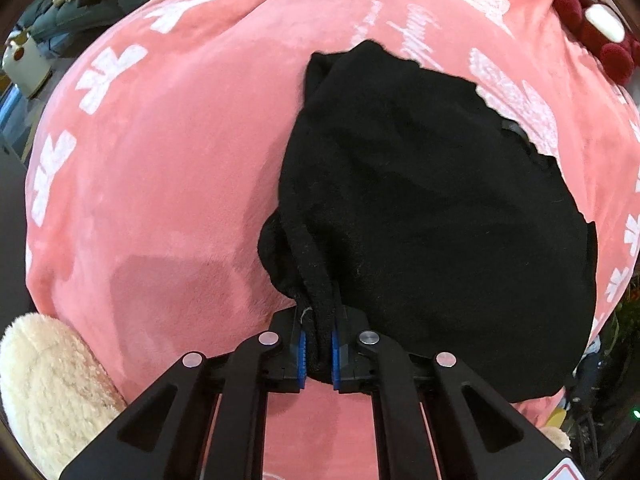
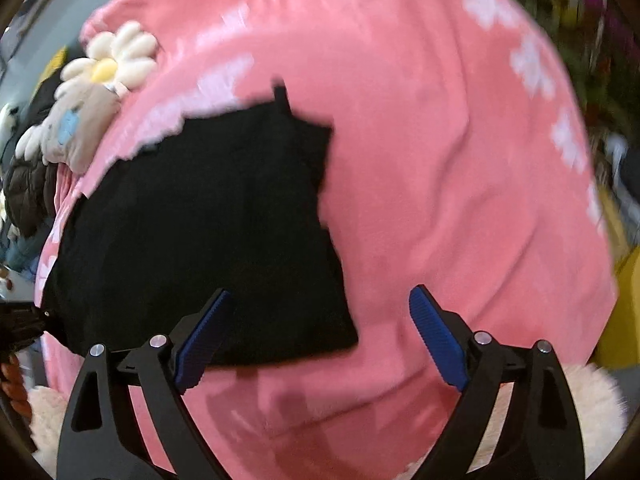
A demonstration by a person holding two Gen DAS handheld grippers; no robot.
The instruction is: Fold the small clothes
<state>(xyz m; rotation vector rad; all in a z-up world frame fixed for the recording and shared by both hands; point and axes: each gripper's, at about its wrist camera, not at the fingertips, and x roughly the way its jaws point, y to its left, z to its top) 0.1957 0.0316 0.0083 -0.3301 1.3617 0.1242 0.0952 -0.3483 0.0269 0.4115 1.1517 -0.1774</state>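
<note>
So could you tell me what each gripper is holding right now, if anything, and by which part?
The left gripper pinches the black garment by a bunched edge at its near corner. The right gripper holds nothing; its jaws stand open over the garment's other near corner.

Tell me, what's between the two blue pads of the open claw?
Between the right gripper's pads, the right wrist view shows the near corner of the black cloth and bare pink blanket. Neither pad touches them.
</note>
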